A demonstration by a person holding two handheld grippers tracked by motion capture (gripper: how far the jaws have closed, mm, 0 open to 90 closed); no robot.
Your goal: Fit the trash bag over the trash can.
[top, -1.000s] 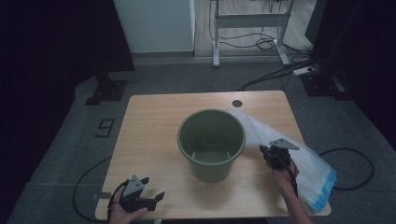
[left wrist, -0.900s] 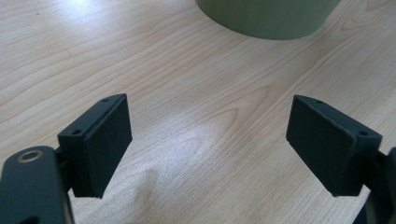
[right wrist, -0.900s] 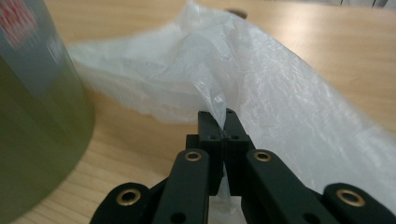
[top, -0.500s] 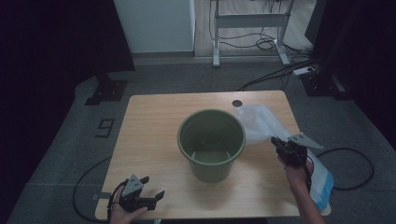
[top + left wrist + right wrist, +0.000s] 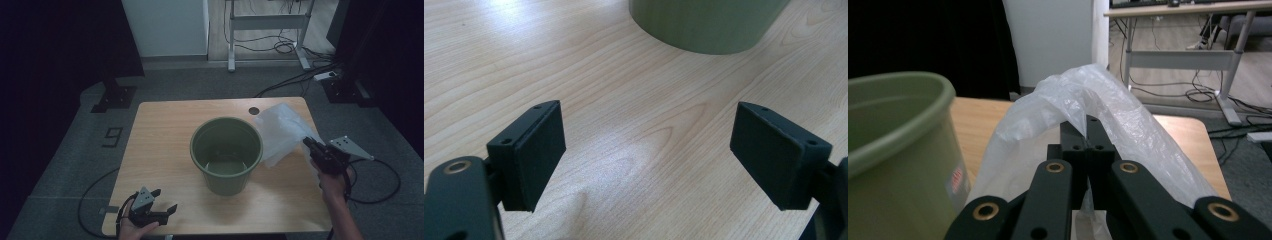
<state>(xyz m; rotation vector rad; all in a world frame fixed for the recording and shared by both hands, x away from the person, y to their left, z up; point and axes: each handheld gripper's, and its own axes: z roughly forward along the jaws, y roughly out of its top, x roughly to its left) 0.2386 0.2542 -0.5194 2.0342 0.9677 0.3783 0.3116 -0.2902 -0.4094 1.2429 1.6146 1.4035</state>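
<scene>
A green bucket [image 5: 226, 152] stands upright in the middle of the wooden table [image 5: 160, 130]; its wall also fills the left of the right gripper view [image 5: 893, 150]. To its right, my right gripper [image 5: 308, 144] is shut on a clear plastic bag [image 5: 281, 131] and holds it lifted off the table. In the right gripper view the bag [image 5: 1088, 100] drapes over the closed jaws of the right gripper [image 5: 1087, 131]. At the table's front left corner my left gripper [image 5: 165, 200] stands open, low over bare wood, with nothing between its fingers [image 5: 534, 150]; the bucket's base [image 5: 709, 25] lies ahead.
A small dark round hole [image 5: 254, 110] marks the table's far edge near the bag. Cables trail from both grippers onto the grey floor [image 5: 90, 150]. A desk frame [image 5: 265, 30] and loose cables stand beyond the table.
My right gripper has risen and moved right with the bag, pulling it up off the table's right side. The left gripper has stayed put.
</scene>
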